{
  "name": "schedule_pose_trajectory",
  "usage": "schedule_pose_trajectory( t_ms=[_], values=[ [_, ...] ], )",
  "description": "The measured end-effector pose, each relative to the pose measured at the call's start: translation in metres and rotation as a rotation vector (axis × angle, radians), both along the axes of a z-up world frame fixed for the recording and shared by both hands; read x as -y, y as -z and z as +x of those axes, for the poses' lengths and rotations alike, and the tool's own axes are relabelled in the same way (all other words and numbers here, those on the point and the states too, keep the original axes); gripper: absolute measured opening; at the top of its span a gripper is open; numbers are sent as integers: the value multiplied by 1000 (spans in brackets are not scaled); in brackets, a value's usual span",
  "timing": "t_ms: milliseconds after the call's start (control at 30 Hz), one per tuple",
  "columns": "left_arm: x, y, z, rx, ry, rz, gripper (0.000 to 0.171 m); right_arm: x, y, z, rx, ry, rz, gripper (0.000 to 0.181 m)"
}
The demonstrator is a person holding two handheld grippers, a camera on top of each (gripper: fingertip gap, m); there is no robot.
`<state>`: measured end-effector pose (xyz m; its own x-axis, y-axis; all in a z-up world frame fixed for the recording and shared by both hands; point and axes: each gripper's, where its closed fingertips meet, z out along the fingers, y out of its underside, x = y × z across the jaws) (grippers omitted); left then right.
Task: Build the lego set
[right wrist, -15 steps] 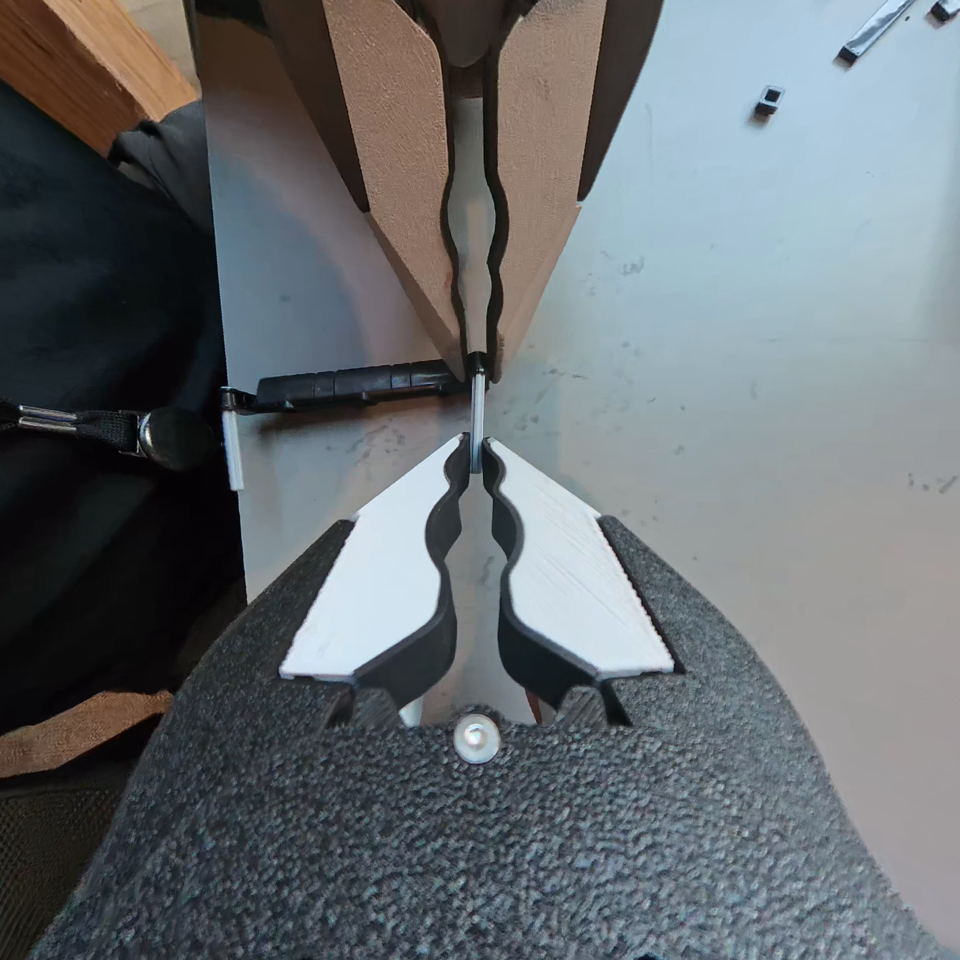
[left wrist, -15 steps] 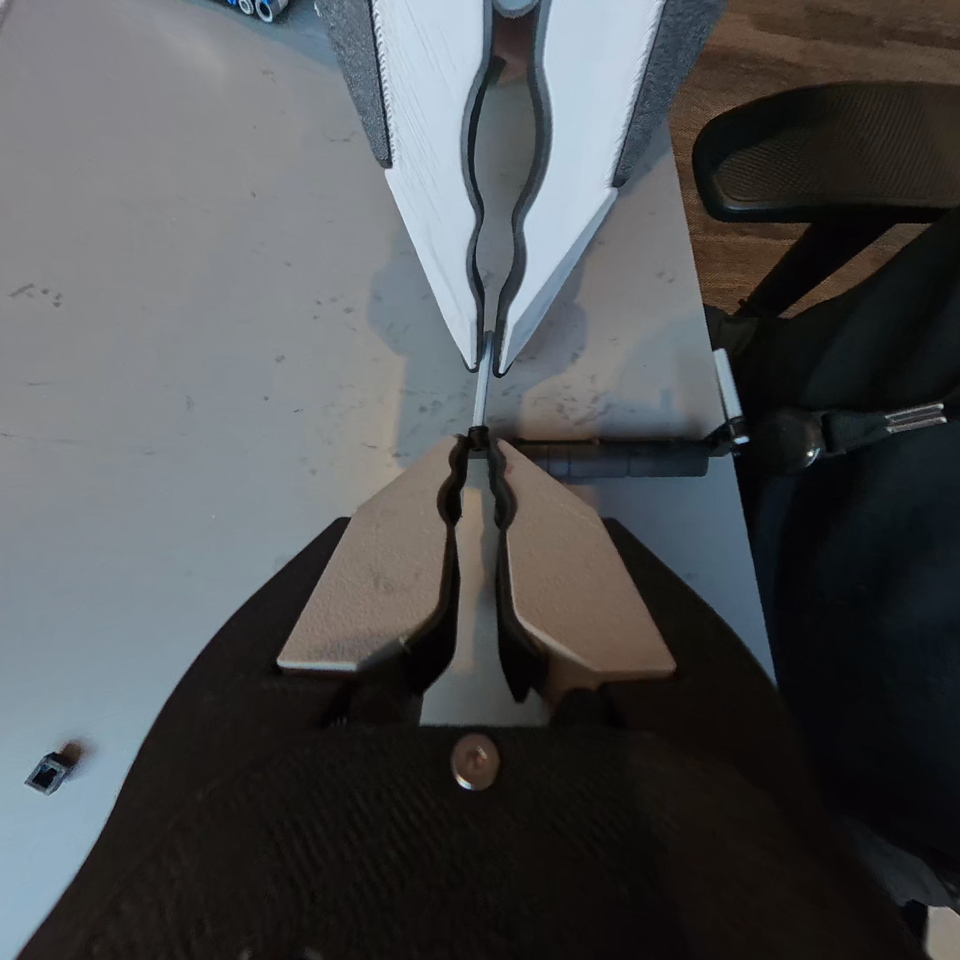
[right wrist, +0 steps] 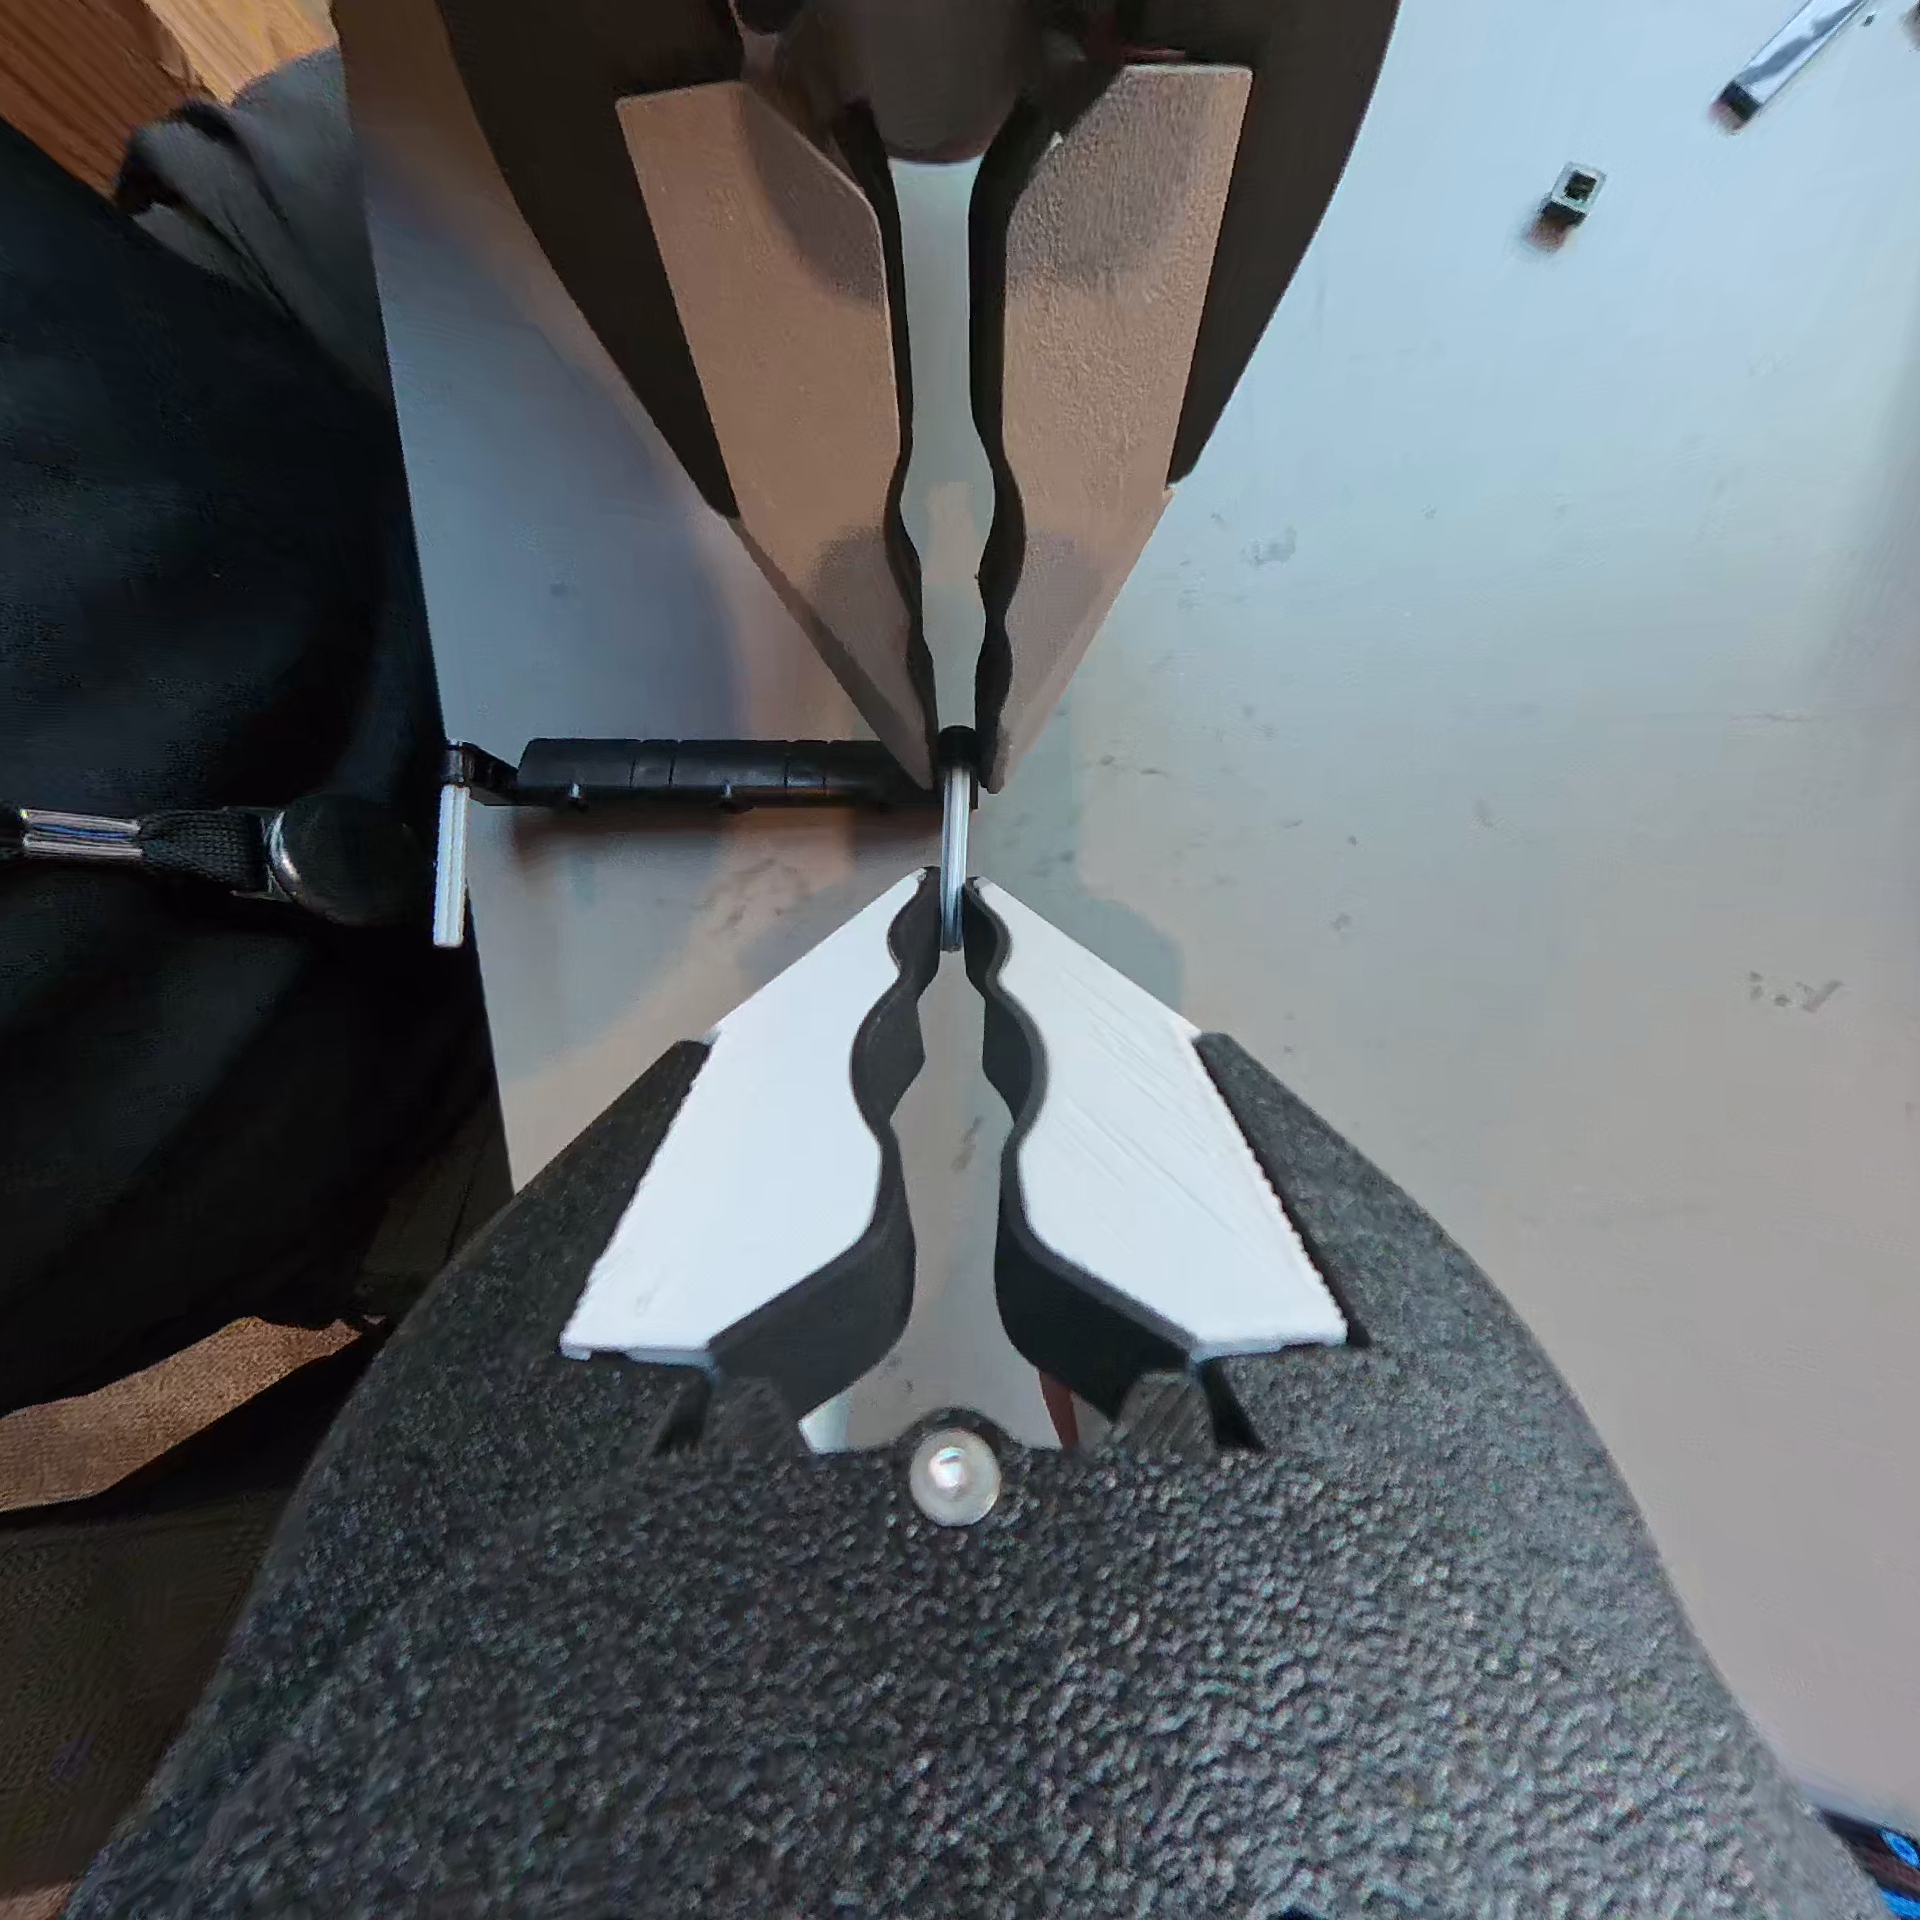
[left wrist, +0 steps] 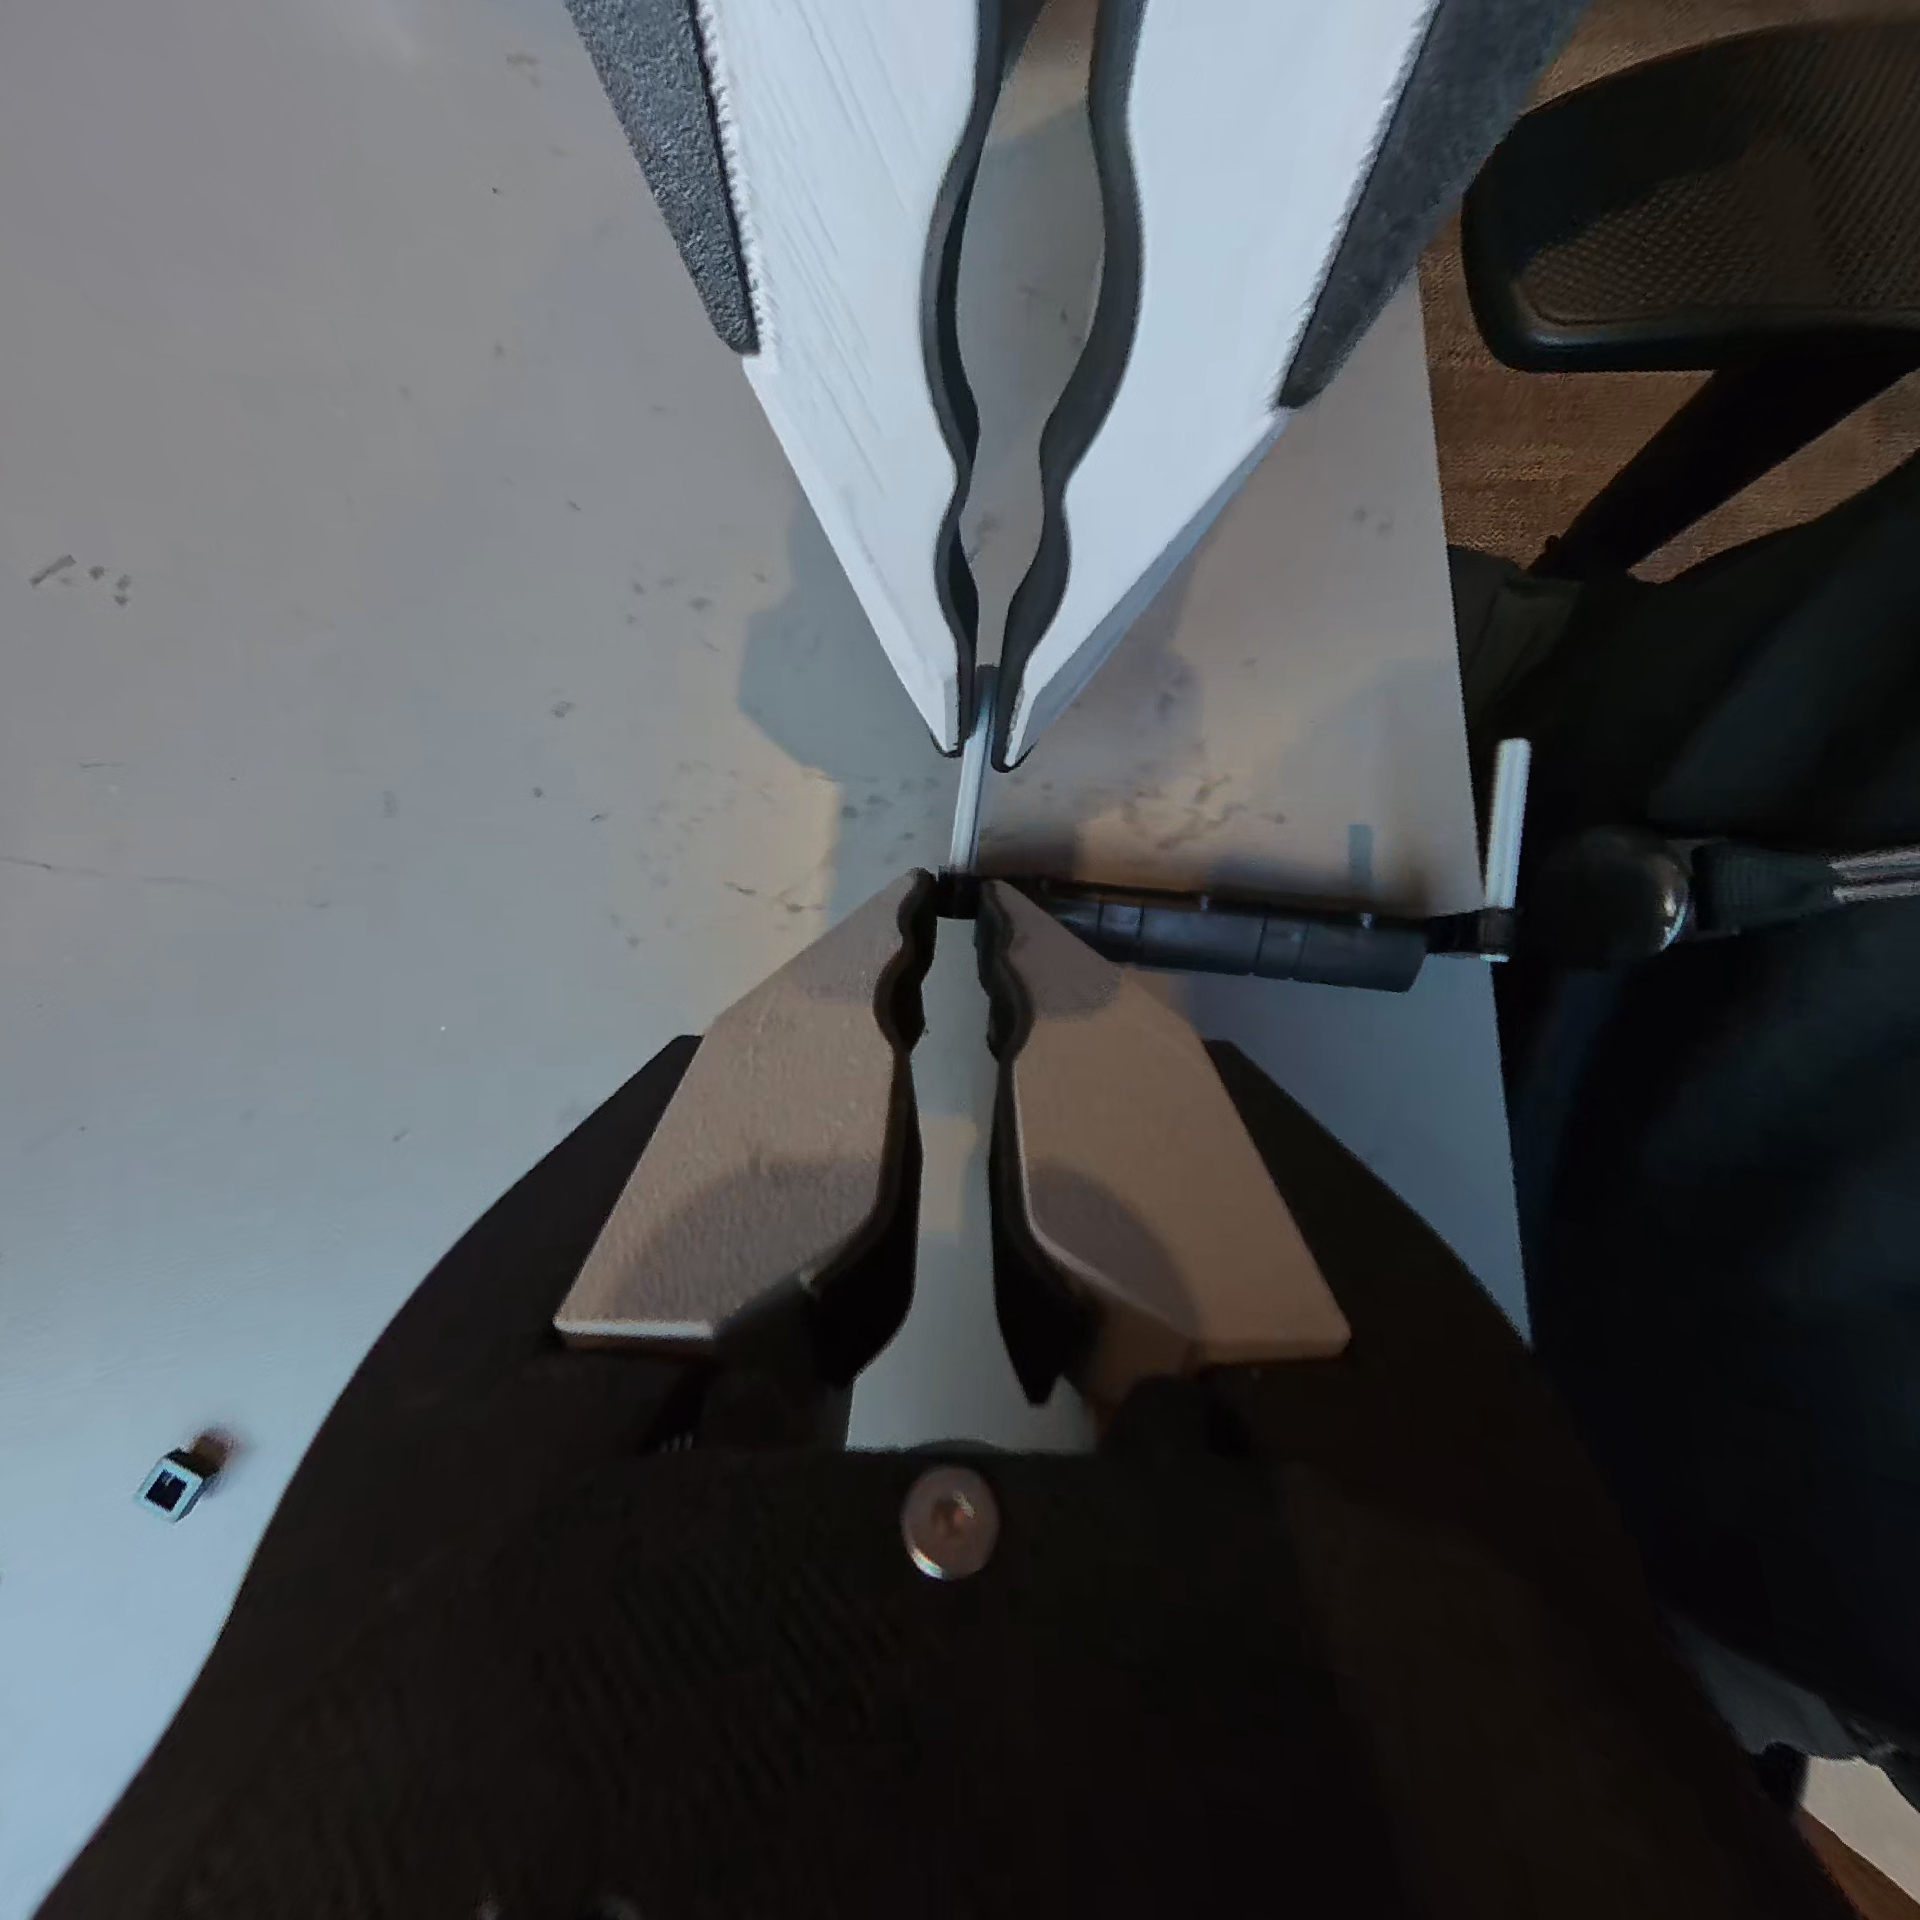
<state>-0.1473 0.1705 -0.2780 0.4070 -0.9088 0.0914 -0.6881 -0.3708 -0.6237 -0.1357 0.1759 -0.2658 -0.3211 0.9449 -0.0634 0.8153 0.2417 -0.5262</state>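
Strip [right wrist: 1785,54] only in R view

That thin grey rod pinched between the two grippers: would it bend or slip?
Probably stiff: the rod runs dead straight between the right gripper and the left gripper. It looks smooth and thin, so it may slip or twist in a pinch. Being round, it would likely roll on the table.

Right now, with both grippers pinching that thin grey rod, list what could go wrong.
1. The right gripper and left gripper hold the thin grey rod only at their tips; a twist could let it slip.
2. The long black piece reaches the table edge; if dropped, it may fall off.
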Motion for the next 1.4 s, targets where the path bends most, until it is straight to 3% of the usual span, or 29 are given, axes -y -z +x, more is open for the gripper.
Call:
schedule_pose_trajectory(
  t_ms=[300,467,667,867,1067,1267,1400],
  values=[
    [0,0,-1,-38,-27,2,4,0,0,0,29,57,-14,2],
    [2,-3,-2,58,-82,-54,5,-4,-9,-4,-120,171,-62,5],
    [-3,-6,-12,70,-156,-82,5,-20,-20,3,-291,355,-107,6],
    [-8,-1,-22,21,-275,-54,5,-23,-19,16,-337,447,-121,4],
    [-11,-1,-34,62,-438,-56,5,-20,-24,17,-425,522,-148,5],
    [4,-10,-32,190,-477,-141,14,-15,-21,24,-438,557,-135,7],
    [17,-11,-43,182,-478,-118,17,-16,-20,30,-427,590,-122,7]
  ],
)
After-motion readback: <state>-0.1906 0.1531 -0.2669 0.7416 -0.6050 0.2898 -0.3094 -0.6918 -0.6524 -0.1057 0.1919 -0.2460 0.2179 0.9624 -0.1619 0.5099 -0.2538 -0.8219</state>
